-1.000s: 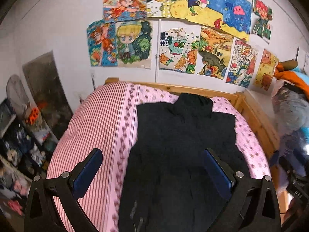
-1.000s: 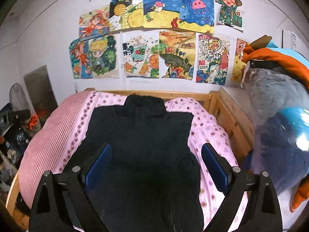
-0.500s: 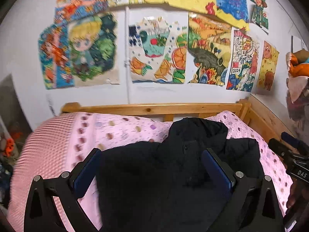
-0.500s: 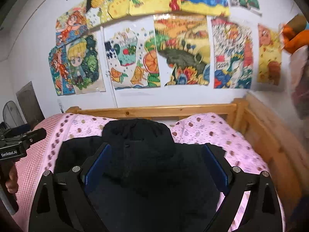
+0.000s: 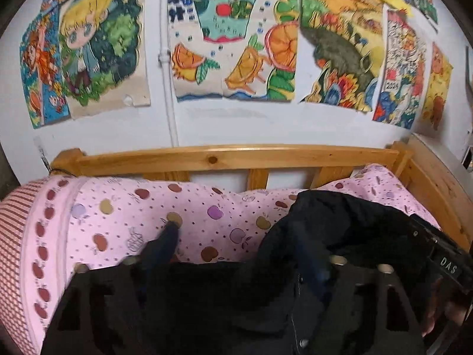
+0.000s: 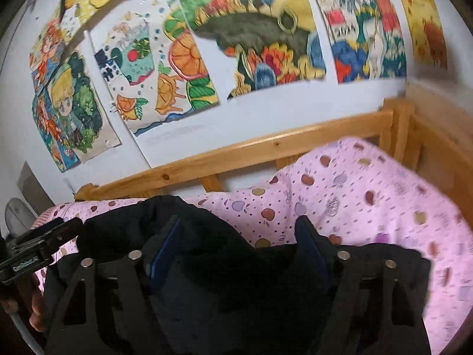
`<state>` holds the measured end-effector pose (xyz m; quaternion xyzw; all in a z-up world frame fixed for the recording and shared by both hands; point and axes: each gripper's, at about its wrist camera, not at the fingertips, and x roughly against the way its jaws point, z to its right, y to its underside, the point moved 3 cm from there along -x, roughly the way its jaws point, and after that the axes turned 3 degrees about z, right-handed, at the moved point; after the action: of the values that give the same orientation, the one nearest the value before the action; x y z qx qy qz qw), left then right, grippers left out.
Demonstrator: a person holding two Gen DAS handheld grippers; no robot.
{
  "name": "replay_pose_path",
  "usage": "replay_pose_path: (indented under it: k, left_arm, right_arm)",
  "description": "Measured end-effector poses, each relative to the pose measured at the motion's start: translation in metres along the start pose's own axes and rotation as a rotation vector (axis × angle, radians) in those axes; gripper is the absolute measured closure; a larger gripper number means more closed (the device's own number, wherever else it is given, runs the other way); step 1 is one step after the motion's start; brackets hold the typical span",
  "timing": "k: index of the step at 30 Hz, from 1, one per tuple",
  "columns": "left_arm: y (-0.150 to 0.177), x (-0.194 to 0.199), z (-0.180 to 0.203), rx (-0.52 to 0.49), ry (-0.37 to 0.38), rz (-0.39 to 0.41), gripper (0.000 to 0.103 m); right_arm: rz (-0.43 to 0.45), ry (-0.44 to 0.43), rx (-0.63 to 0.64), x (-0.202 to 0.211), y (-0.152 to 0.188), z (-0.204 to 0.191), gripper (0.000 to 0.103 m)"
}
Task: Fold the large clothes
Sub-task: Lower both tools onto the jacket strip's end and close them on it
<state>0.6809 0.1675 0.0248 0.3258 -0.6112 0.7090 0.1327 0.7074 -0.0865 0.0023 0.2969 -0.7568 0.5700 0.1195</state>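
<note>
Black coat (image 5: 340,230) collar edge between both closing claws, left (image 5: 239,254), right (image 6: 236,245), neither pinching yet.

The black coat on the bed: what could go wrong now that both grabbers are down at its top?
1. The left hand-held gripper and the right hand-held gripper have just been closing over the coat. Its top is bunched thick, so they may pinch several layers and fold crooked.
2. The pink sheet lies right beside the left gripper's fingers and could get pinched too.
3. The wooden rail is near, so a lift could bump it.
</note>
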Motion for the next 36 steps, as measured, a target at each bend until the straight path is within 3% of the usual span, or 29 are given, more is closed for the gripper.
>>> replay_pose_path:
  k: [1,4,7,13,16,22,30,36]
  left_arm:
    - [0.003,-0.006,0.001,0.011,0.023,-0.015,0.064]
    - [0.009,-0.007,0.004,0.034,0.086,-0.009,0.092]
    - [0.013,0.007,0.005,0.049,0.109,0.042,0.094]
    - [0.027,0.056,-0.002,0.014,0.121,0.107,0.097]
    - [0.04,0.078,-0.01,-0.024,0.103,0.12,0.097]
    - [0.09,0.104,-0.015,-0.106,0.075,0.038,0.098]
    - [0.139,0.067,-0.011,-0.15,0.058,-0.088,0.098]
    - [0.162,0.041,-0.002,-0.198,0.042,-0.081,0.098]
  right_arm:
    - [-0.012,-0.009,-0.006,-0.006,0.004,-0.001,0.043]
    - [-0.004,-0.063,-0.039,-0.007,0.009,0.001,0.074]
    - [0.054,-0.106,-0.052,0.011,0.011,-0.001,0.085]
    - [0.1,-0.133,0.008,0.061,0.018,0.004,0.093]
    - [0.105,-0.096,0.091,0.089,0.025,0.009,0.095]
    - [0.03,-0.028,0.282,0.125,0.059,0.003,0.097]
    - [-0.103,0.055,0.334,0.103,0.091,0.023,0.098]
    - [-0.154,0.08,0.326,0.067,0.115,0.035,0.098]
